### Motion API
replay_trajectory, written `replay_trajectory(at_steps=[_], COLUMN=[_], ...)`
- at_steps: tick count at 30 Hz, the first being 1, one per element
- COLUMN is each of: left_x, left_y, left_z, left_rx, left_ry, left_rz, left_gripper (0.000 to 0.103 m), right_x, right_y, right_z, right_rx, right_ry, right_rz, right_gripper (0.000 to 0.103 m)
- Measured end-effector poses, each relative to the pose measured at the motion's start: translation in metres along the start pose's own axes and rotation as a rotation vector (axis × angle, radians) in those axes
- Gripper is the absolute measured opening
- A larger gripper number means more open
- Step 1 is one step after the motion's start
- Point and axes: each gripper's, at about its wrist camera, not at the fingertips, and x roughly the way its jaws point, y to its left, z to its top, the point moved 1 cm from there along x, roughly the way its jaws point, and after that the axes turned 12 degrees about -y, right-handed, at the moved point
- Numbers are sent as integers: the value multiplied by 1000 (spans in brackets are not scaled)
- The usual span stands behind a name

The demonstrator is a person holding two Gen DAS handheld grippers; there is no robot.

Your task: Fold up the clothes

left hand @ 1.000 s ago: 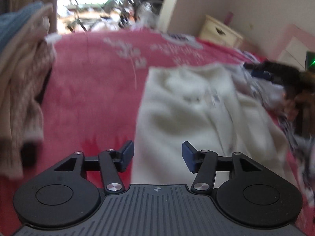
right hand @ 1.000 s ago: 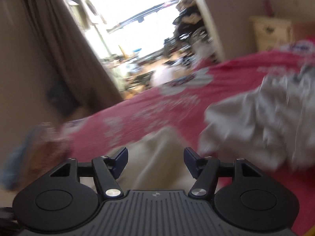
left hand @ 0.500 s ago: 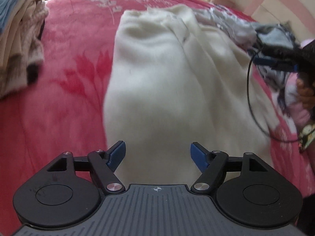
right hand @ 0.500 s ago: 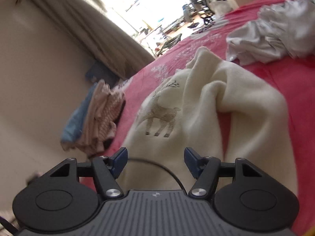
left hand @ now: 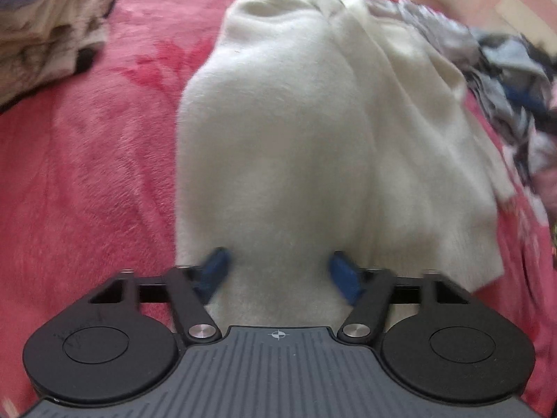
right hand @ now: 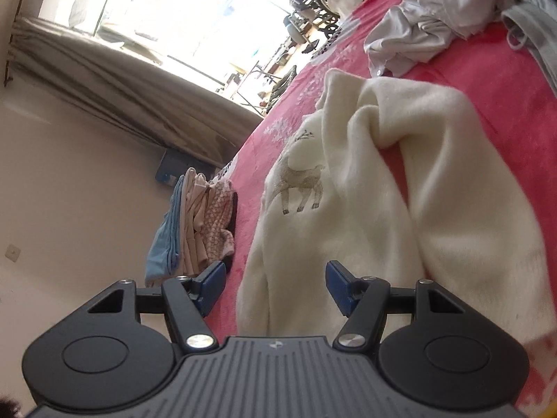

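The left gripper (left hand: 278,271) is closing its jaws over the near hem of the cream sweater (left hand: 296,132); fabric lies between them, not yet pinched. The right gripper (right hand: 275,287) stands fairly wide and empty at the sweater's near edge. The sweater sprawls rumpled on the pink blanket (left hand: 87,174), a folded stack (right hand: 195,223) to its left. Likely risk: the thick fleece bunches, so the left grabs several layers, or only fluff that slips, skewing the fold.
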Motion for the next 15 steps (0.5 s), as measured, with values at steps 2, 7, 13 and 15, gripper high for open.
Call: replay_trajectory(at_steps=[2, 7, 13, 15], left_x=[-4, -29, -98, -112], left_y=[5, 26, 77, 91], left_z=[1, 18, 88, 114], left_rx=[-25, -106, -17, 32], left_ry=[-10, -54, -279, -346], left_rz=[10, 11, 284, 396], left_gripper=[25, 5, 5, 10], right_x=[-2, -10, -16, -15], right_y=[0, 1, -3, -6], right_z=[0, -1, -1, -1], right_rx=[14, 16, 25, 23], right_ry=[-6, -23, -32, -30], right_rz=[-1, -8, -10, -16], right_gripper=[66, 66, 66, 66])
